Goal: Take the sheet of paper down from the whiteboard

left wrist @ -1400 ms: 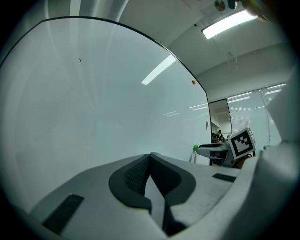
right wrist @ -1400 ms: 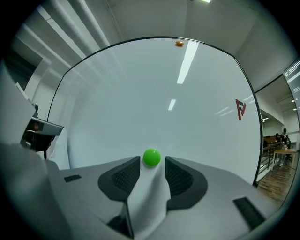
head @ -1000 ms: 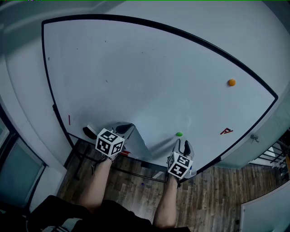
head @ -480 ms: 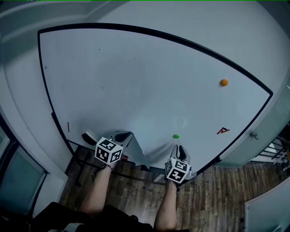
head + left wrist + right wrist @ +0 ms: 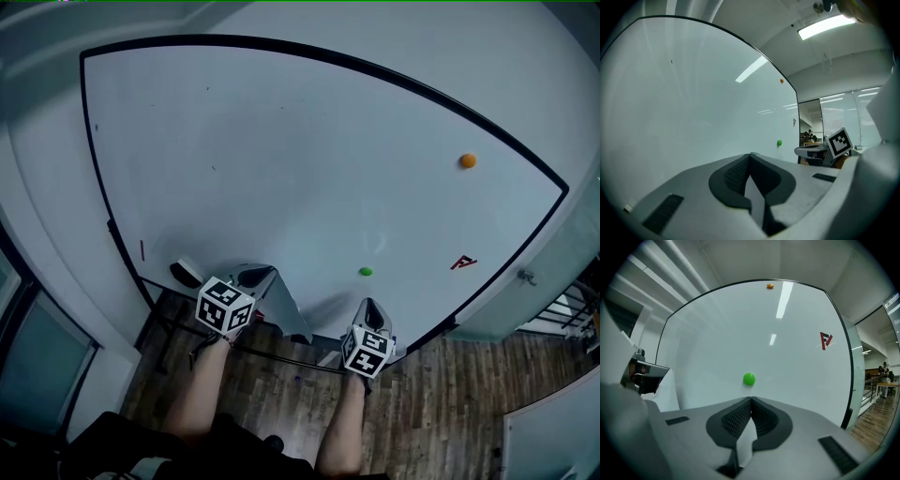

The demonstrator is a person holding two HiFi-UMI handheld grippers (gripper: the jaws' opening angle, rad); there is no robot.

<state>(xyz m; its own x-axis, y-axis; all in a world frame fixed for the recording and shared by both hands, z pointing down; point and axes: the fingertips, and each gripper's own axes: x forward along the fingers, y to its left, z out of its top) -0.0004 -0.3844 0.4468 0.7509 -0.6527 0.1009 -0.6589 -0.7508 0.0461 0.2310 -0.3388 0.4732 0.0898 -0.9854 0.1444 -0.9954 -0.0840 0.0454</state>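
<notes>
Head view, with both gripper views. The whiteboard [image 5: 281, 159] fills the upper field; the person's two forearms reach to its lower edge at 6 o'clock, above a wooden floor [image 5: 450, 403]. The left gripper [image 5: 255, 278] has its jaws pressed together on the sheet of paper [image 5: 286, 309], a pale strip of which runs down between its pads in the left gripper view. The right gripper [image 5: 372, 306] has jaws that have just been closing and now meet on another part of the same sheet, seen as a white strip between its pads in the right gripper view. The sheet thus lies low against the board, spanning from one gripper to the other. A green magnet [image 5: 366, 271] sits on the board at 12 o'clock of the right gripper's tips, near them but apart. A red logo [image 5: 462, 262] lies at 3 o'clock of the green magnet, and an orange magnet [image 5: 467, 160] at 2 o'clock, well apart.
</notes>
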